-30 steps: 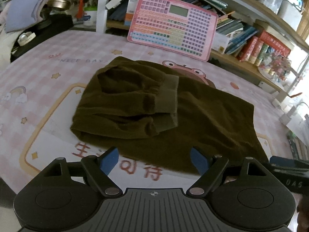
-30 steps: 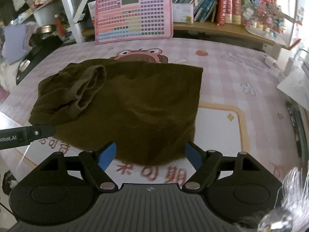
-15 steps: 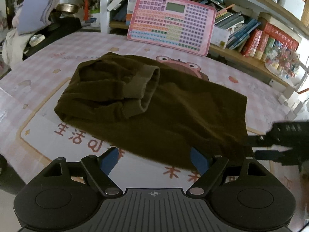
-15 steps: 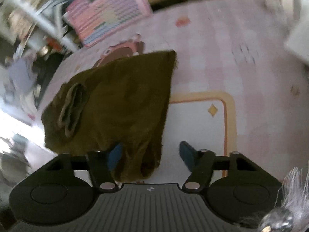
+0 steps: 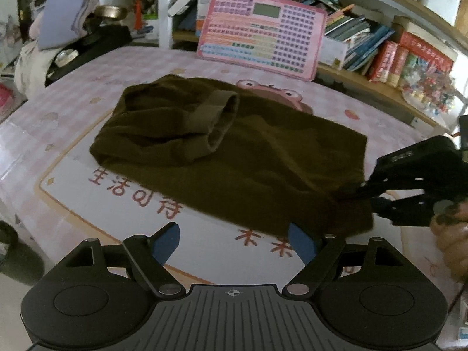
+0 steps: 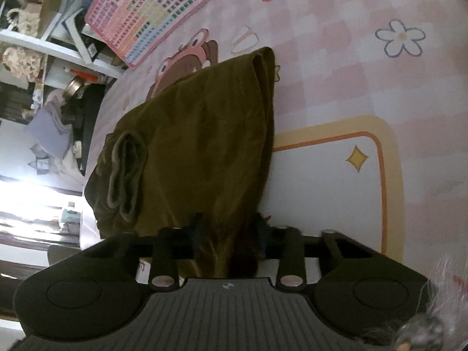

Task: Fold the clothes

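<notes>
Right gripper (image 6: 228,228) rolled sideways, clamping olive garment (image 6: 199,134) corner; left gripper (image 5: 234,241) spread.

Pink checkered table (image 5: 122,67), olive garment (image 5: 234,152), pink keyboard toy (image 5: 263,33)

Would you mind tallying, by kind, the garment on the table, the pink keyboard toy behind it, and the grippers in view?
Olive-brown garment: 1
Pink keyboard toy: 1
Grippers: 2, left gripper open off the cloth, right gripper shut on the garment's near corner
Total: 4
</notes>
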### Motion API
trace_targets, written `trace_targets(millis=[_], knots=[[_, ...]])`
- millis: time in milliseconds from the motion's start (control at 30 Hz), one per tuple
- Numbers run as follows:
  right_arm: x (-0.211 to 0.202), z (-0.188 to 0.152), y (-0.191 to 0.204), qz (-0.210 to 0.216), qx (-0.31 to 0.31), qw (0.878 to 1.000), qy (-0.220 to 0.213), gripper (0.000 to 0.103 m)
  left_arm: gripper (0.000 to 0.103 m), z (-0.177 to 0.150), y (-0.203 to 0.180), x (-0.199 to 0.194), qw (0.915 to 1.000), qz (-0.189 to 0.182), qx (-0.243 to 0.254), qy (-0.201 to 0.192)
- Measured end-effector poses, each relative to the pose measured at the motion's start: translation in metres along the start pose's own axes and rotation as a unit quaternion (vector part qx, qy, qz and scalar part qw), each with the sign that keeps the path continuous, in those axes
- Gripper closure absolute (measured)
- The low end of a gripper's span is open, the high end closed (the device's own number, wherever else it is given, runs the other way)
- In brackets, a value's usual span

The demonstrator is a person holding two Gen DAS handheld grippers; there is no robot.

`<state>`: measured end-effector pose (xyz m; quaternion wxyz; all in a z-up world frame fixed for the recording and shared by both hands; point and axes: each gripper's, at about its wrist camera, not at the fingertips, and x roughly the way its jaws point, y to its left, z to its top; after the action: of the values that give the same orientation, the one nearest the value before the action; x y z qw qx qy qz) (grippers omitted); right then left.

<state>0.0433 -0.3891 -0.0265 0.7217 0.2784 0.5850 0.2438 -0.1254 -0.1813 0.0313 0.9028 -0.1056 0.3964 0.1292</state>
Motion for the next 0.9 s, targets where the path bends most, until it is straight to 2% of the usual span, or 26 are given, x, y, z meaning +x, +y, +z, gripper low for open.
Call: trace_targets(millis=[167, 333, 433, 633, 900], knots=[[-0.008, 0.007, 0.001, 0.037, 0.010, 0.999, 0.006, 0.088, 0.019, 0.002, -0.019, -0.002, 0.9981, 0.000, 0.060, -0.014], [-0.014, 0.015, 0.012, 0.070, 0.006, 0.998, 0.007, 0.088, 0.019, 0.002, -0.041, 0.001, 0.9913, 0.004, 0.130, -0.021], [-0.018, 0.020, 0.020, 0.089, 0.003, 0.996, 0.008, 0.088, 0.019, 0.001, -0.049, 0.003, 0.9879, 0.007, 0.153, -0.023], [-0.017, 0.026, 0.027, 0.101, -0.004, 0.995, 0.011, 0.088, 0.019, -0.001, -0.058, 0.009, 0.9819, 0.017, 0.186, -0.033], [-0.018, 0.029, 0.032, 0.100, -0.018, 0.995, 0.015, 0.088, 0.019, -0.008, -0.077, 0.028, 0.9646, 0.039, 0.257, -0.042]])
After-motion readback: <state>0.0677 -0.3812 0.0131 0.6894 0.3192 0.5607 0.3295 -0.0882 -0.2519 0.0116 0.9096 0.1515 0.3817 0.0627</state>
